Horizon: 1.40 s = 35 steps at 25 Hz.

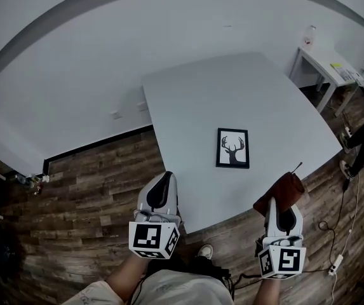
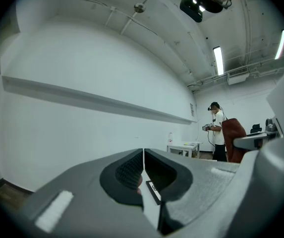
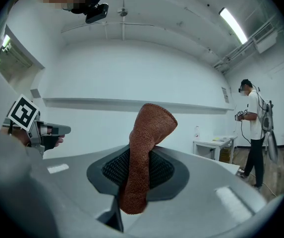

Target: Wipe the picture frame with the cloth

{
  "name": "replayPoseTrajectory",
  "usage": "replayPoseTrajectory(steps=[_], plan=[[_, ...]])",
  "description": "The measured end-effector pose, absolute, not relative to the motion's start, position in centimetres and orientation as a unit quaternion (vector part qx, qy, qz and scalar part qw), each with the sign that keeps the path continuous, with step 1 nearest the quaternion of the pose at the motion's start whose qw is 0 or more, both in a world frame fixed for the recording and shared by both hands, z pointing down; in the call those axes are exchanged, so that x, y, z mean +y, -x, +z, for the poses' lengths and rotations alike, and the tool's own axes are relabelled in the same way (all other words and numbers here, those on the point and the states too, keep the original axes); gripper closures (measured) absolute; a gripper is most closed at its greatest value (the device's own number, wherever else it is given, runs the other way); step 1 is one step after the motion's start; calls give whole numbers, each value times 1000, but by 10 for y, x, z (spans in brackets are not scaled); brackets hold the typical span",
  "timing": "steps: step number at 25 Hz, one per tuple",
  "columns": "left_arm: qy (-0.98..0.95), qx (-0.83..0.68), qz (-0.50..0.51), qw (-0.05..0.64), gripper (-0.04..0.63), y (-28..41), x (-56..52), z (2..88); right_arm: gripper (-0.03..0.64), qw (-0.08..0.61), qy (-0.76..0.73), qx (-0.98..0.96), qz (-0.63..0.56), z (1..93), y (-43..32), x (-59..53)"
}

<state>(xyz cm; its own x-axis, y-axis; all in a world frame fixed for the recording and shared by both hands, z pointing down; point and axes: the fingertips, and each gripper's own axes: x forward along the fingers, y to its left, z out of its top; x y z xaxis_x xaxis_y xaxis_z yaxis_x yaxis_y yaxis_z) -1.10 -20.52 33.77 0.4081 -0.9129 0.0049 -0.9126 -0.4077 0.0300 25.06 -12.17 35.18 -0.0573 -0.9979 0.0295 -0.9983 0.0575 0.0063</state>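
A black picture frame (image 1: 233, 148) with a deer-head print lies flat on the grey table (image 1: 194, 107), right of centre. A sliver of the frame (image 2: 153, 192) shows between the left jaws. My left gripper (image 1: 161, 192) hovers at the table's near edge, jaws closed together with nothing in them. My right gripper (image 1: 283, 212) is just off the near right edge, shut on a reddish-brown cloth (image 1: 283, 192). In the right gripper view the cloth (image 3: 144, 152) stands up out of the jaws and folds over at the top.
A small white side table (image 1: 326, 68) with papers stands far right. Cables (image 1: 353, 215) trail over the wooden floor. Another person (image 3: 253, 128) holding grippers stands to the right. A white wall with a ledge (image 2: 92, 100) runs behind the table.
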Motion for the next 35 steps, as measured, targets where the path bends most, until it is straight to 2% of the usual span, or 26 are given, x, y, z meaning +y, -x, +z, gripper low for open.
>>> replayPoseTrajectory(steps=[9,17,23,29,35], plan=[[-849,-529,7,13,595,-11,-252,351,511,29,-692,-721,31,371,-258,-172],[-847,-530,15,31,595,-2,-277,371,511,70,-691,-717,62,404,-248,-212],[-842,-538,15,40,595,8,-293,380,511,130,-671,-720,121,449,-251,-277],[-840,-541,16,41,595,10,-308,393,511,168,-639,-709,246,517,-259,-358],[-839,-542,20,46,595,5,-320,405,511,265,-603,-675,333,587,-266,-412]])
